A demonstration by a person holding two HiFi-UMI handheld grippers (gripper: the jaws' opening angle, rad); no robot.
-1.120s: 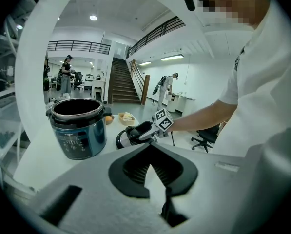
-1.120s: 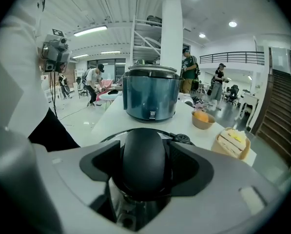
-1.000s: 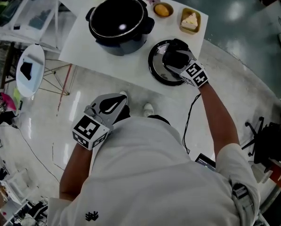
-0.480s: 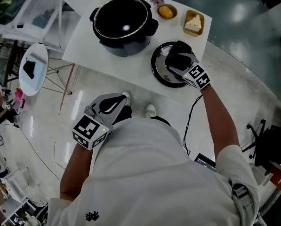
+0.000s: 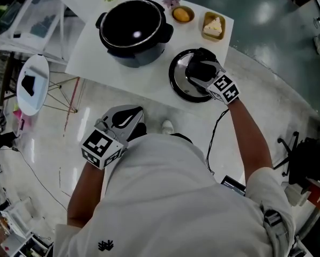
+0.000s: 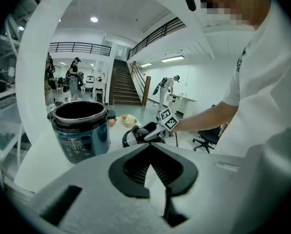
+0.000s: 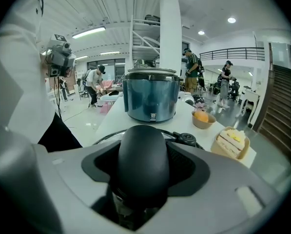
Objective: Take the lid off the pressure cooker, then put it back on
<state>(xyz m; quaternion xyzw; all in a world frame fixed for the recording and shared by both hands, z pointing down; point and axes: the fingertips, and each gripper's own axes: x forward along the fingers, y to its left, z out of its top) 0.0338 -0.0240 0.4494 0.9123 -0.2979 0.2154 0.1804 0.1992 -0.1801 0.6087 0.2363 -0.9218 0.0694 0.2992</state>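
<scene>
The blue pressure cooker pot (image 5: 132,25) stands without its lid at the back of the white table (image 5: 122,74), its dark inside showing. The lid (image 5: 177,82) lies flat on the table to the pot's right, near the front edge. My right gripper (image 5: 198,68) sits over the lid, shut on its black handle (image 7: 143,169), which fills the space between the jaws. My left gripper (image 5: 128,116) hangs off the table by my body, shut on nothing, its tips meeting (image 6: 150,147). From the left gripper view the pot (image 6: 81,130) is seen at the left.
A small bowl with an orange food (image 5: 182,14) and a tray with a sandwich wedge (image 5: 213,25) stand at the table's back right, beside the lid. A round white side table (image 5: 31,82) stands left, a black chair (image 5: 310,165) right.
Only the head view has shifted a little. The right gripper stays on the lid's handle, the lid has not moved, and the left gripper keeps still.
</scene>
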